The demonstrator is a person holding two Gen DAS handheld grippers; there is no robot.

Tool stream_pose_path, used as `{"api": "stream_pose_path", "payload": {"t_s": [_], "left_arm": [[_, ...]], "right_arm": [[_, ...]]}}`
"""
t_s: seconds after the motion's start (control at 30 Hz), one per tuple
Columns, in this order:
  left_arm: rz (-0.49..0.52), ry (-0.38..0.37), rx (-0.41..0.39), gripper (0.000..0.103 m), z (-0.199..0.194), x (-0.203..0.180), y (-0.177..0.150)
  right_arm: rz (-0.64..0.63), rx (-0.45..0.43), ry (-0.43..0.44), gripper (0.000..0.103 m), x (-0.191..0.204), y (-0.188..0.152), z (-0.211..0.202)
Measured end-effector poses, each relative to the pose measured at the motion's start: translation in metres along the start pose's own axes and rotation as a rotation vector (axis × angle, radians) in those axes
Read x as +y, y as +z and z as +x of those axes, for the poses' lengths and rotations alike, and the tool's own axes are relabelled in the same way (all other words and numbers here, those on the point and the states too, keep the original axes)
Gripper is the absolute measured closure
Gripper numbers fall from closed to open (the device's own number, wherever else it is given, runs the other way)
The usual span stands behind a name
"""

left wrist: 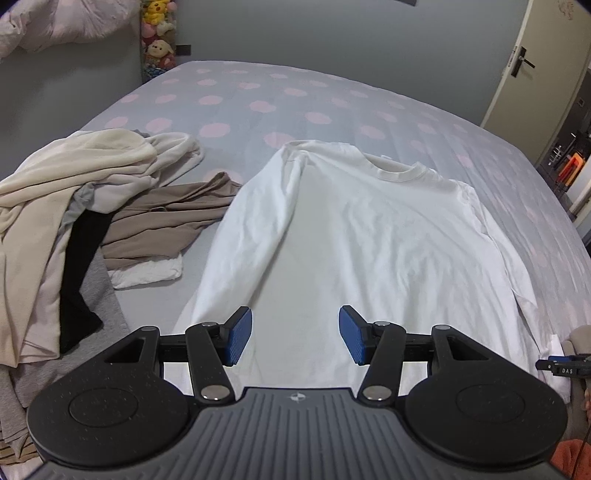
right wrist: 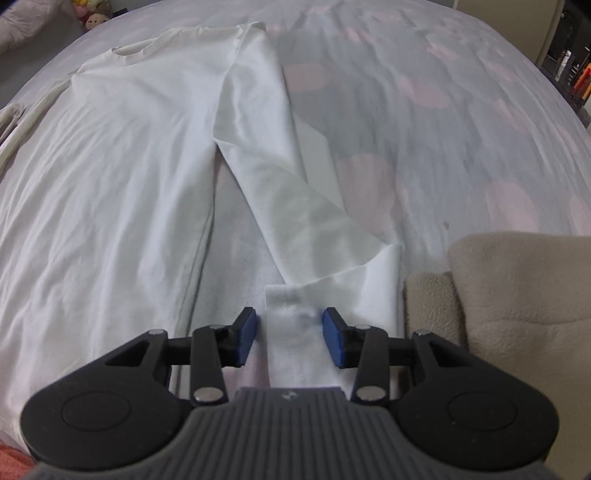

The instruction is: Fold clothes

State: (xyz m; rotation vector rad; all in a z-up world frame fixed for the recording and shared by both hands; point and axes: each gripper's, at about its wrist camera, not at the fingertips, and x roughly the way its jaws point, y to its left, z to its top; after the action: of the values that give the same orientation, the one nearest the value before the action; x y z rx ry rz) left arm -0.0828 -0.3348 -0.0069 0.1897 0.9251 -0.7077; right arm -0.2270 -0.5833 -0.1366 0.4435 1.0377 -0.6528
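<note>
A white long-sleeved shirt (left wrist: 354,236) lies flat on the bed, collar (left wrist: 397,170) at the far end. My left gripper (left wrist: 295,334) hovers open over the shirt's near hem, between body and left sleeve (left wrist: 258,221). In the right wrist view the same shirt (right wrist: 110,177) fills the left side, and its right sleeve (right wrist: 266,155) runs down toward me. The sleeve's cuff (right wrist: 295,332) lies between the blue pads of my right gripper (right wrist: 289,338), which stands open around it without pinching. The right gripper's tip (left wrist: 561,365) shows at the left view's right edge.
A heap of cream, black, grey and brown clothes (left wrist: 92,206) sits on the bed's left side. A beige fleece item (right wrist: 517,295) lies right of the cuff. The bedsheet (left wrist: 258,99) has pink spots. A door (left wrist: 528,62) and plush toys (left wrist: 159,33) stand beyond.
</note>
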Motion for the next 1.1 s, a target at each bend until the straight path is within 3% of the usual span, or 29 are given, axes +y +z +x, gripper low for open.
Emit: {"api": "stream_pose_path", "payload": {"t_s": [0.13, 0.17, 0.37, 0.6, 0.73, 0.93, 1.1], "left_arm": [[0.007, 0.0, 0.001, 0.053, 0.0, 0.0, 0.002], [0.016, -0.004, 0.003, 0.053, 0.001, -0.002, 0.002], [0.033, -0.004, -0.004, 0.053, -0.002, -0.003, 0.006], [0.021, -0.008, -0.006, 0.053, -0.004, 0.001, 0.007], [0.022, -0.001, 0.002, 0.053, -0.004, 0.002, 0.008], [0.026, 0.021, 0.003, 0.053, -0.007, 0.007, 0.01], [0.026, 0.042, 0.007, 0.053, -0.008, 0.011, 0.013]], "right_arm": [[-0.037, -0.022, -0.08, 0.089, 0.005, -0.002, -0.005], [-0.007, -0.036, -0.069, 0.09, -0.001, -0.002, -0.011], [0.167, -0.141, 0.007, 0.091, -0.033, -0.005, -0.059], [0.38, -0.33, -0.001, 0.091, -0.082, 0.01, -0.142], [0.431, -0.425, -0.051, 0.092, -0.107, 0.018, -0.18], [0.527, -0.451, -0.144, 0.092, -0.161, 0.018, -0.185], [0.599, -0.4, -0.228, 0.095, -0.205, 0.017, -0.163]]}}
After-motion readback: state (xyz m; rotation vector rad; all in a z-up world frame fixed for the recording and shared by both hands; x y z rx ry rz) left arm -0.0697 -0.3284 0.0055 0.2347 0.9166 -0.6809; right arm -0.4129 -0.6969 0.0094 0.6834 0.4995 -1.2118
